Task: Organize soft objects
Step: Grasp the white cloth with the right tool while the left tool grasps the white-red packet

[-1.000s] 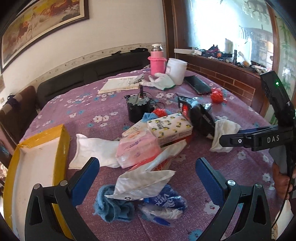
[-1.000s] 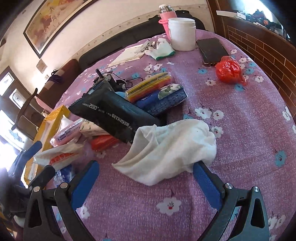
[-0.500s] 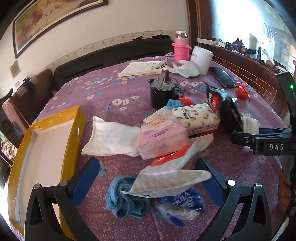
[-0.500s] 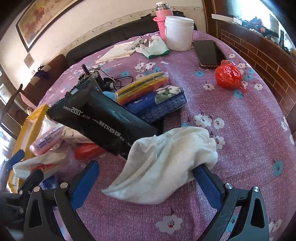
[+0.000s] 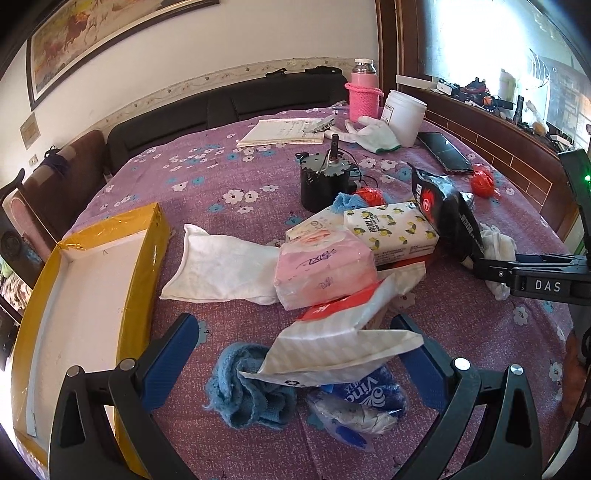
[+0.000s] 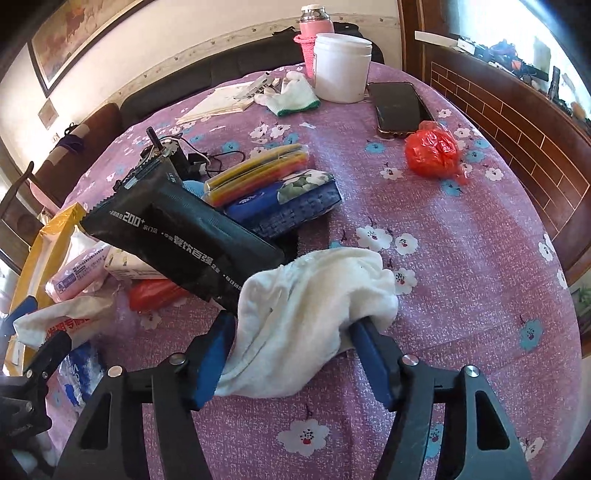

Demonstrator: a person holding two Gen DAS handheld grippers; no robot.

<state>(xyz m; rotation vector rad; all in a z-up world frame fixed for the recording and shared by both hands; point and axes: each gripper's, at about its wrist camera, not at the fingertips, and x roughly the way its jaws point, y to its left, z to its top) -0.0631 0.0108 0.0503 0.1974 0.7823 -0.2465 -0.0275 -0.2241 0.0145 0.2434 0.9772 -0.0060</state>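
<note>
Purple flowery cloth covers the round table. Right gripper is closing, jaws either side of the white towel and touching it. Left gripper stands wide apart over a white bag, blue rag and "Vinda" pack. The yellow box sits at the left, then the black "200+" pouch. Farther back, a dark sofa and a framed painting. "DAS" is printed on the right gripper.
</note>
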